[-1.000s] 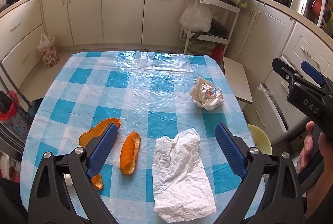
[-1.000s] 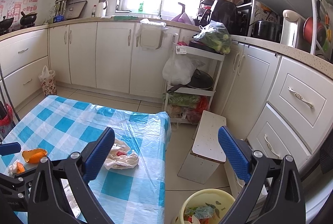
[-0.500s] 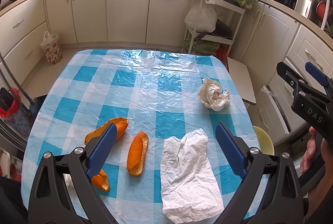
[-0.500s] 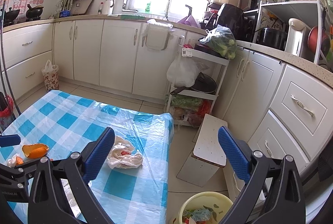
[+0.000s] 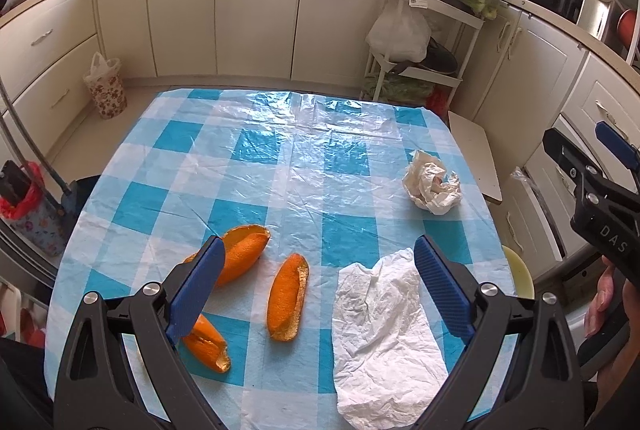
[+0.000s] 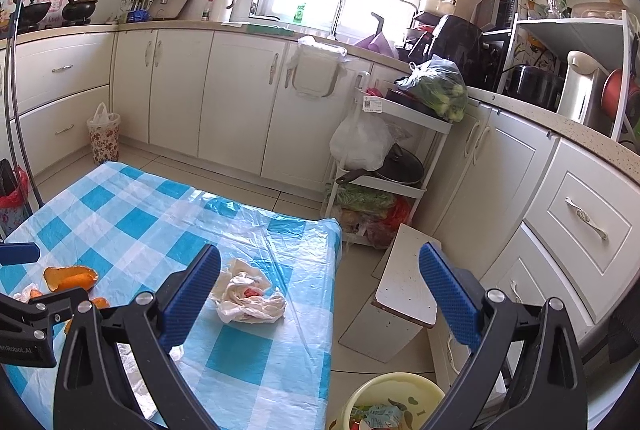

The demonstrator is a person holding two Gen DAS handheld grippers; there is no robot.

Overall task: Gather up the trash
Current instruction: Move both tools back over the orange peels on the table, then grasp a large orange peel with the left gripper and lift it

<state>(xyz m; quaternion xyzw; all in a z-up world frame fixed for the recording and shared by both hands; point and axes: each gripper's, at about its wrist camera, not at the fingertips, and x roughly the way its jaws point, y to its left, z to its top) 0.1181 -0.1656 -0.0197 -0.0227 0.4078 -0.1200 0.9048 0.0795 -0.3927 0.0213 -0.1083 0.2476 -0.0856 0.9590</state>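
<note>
— Where did the trash sit when you hovered over the worktop [image 5: 280, 166]?

— The peel [image 5: 288, 297] lay just ahead of your left gripper [image 5: 316, 284], between its wide-spread fingers, long axis running away from you. Your right gripper [image 6: 320, 294], also gaping and empty, hung nearer the crumpled tissue [image 6: 250, 296] beside its left finger.

Two wrist fisheyes, both facing the kitchen's far cabinets.

Left one looks steeply down over the checked table [image 5: 280, 166] from close above its near edge. Right one sits lower off the table's right corner, aimed more level toward window and floor. Shared: crumpled wrapper [image 5: 432, 186] [image 6: 250, 300], orange peels [image 5: 244, 254] [image 6: 70, 278], yellow bin [image 6: 394, 402].
</note>
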